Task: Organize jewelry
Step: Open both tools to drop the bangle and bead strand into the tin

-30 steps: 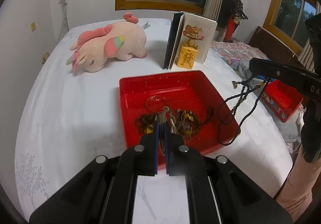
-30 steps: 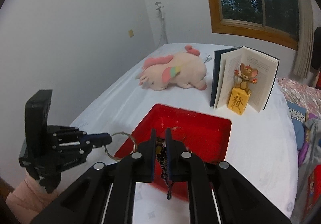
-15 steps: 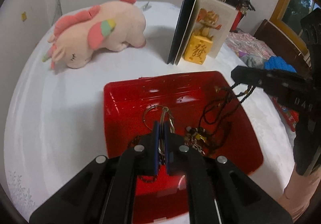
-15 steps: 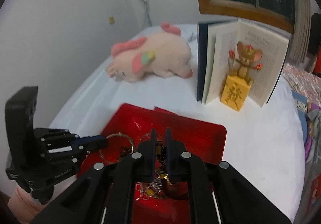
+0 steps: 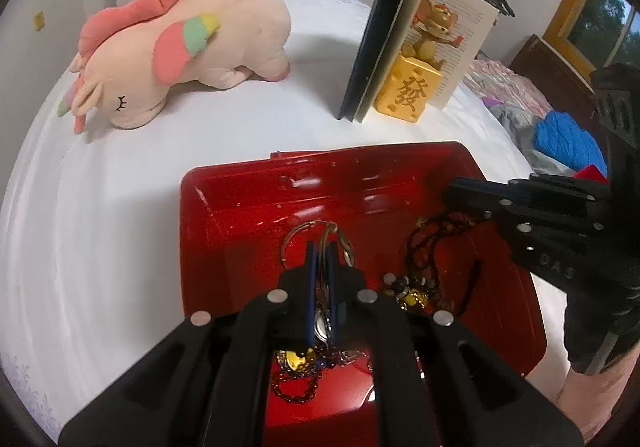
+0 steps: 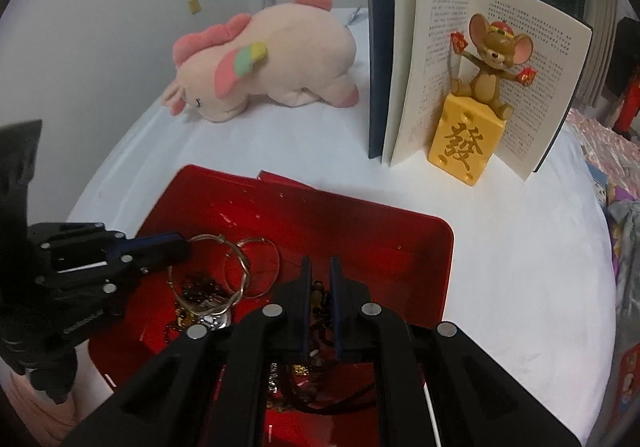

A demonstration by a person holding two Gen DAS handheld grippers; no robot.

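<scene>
A red tray (image 5: 200, 247) (image 6: 400, 219) lies on the white bed with a pile of beads and gold pieces (image 5: 408, 291) in it. My left gripper (image 5: 320, 247) (image 6: 184, 245) is shut on thin silver bangles (image 5: 316, 227) (image 6: 240, 267), which hang low over the tray floor. My right gripper (image 6: 319, 263) (image 5: 452, 193) reaches into the tray's right side. A dark beaded necklace (image 6: 318, 289) (image 5: 424, 243) sits between its fingers and trails onto the tray floor. Its jaws are opening slightly, with the beads still between the pads.
A pink plush unicorn (image 5: 192, 47) (image 6: 272, 63) lies behind the tray. An open book (image 5: 384, 39) (image 6: 440, 67) stands upright with a mouse figurine on a yellow block (image 5: 408, 91) (image 6: 464, 143) before it. Blue cloth (image 5: 568, 139) lies beyond the bed's right edge.
Both grippers have come down and forward over the red tray. The necklace, earlier dangling off the tray's right side, now lies inside it. The bangles hang lower, near the tray floor.
</scene>
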